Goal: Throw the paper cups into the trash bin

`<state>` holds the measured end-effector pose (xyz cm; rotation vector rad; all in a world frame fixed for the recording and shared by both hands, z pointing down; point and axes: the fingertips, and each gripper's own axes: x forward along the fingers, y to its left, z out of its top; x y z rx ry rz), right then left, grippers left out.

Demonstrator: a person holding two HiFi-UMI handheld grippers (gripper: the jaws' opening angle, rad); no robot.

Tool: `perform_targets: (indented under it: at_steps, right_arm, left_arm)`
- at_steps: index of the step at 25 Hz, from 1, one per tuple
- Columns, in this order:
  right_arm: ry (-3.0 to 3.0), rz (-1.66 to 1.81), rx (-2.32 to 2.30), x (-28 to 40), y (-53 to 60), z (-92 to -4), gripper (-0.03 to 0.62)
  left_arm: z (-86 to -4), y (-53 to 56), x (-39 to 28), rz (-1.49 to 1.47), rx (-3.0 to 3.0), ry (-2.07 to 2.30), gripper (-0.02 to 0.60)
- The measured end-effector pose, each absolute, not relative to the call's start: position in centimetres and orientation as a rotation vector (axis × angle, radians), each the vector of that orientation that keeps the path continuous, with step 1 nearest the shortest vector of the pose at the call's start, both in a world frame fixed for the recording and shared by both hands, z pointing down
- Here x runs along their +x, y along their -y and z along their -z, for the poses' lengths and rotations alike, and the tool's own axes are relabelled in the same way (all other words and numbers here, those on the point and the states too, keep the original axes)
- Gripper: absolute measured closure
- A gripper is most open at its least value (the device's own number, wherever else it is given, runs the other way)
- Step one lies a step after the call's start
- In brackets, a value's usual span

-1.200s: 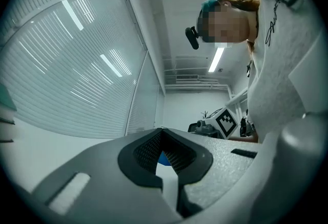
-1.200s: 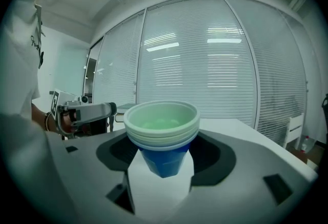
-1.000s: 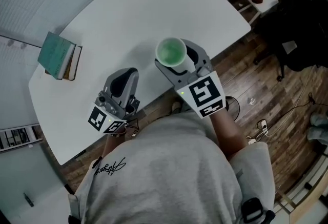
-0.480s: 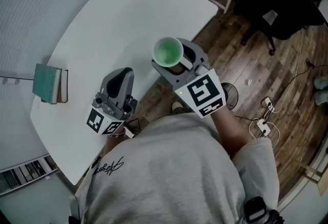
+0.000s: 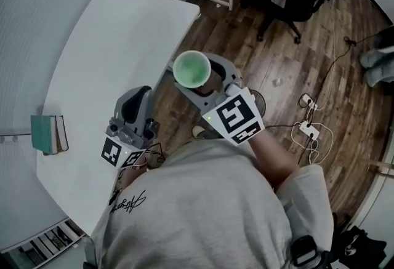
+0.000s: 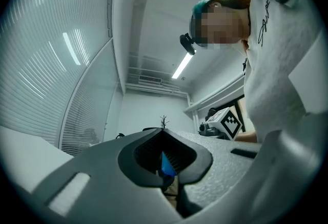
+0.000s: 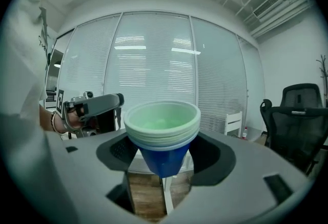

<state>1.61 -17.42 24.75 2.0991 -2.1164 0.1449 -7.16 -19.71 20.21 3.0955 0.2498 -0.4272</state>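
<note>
As the person has swung away from the table (image 5: 92, 58) over the last second, the cups (image 5: 191, 69) now hang over the wood floor (image 5: 295, 64) and no longer over the tabletop. The books (image 5: 48, 133) have slid toward the head view's left edge.

Right gripper (image 5: 196, 75): grip unchanged. Its jaws are closed on the blue lower wall of the nested stack, which sits upright, mouth up, with a pale green inside.

Left gripper (image 5: 139, 94): jaws drawn together, and we see nothing gripped. A thin blue sliver shows in the slit; we cannot tell what it is. It sits by the table's edge, apart from the cups.

We read this as the carry leg: the stack is lifted clear and the body is turning toward the drop point. No bin appears in any view, so the throw is not yet done. We see no cups left on the table.
</note>
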Motion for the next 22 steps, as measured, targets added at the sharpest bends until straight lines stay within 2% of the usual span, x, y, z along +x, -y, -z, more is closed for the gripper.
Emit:
perform_targets:
  at_steps: [22]
  right_arm:
    - [1.773,-0.213,2.405,11.9,-1.9,-25.3,0.289]
  left_arm:
    - [-22.0,3.0,5.5,0.354,2.942,-0.735,0.578]
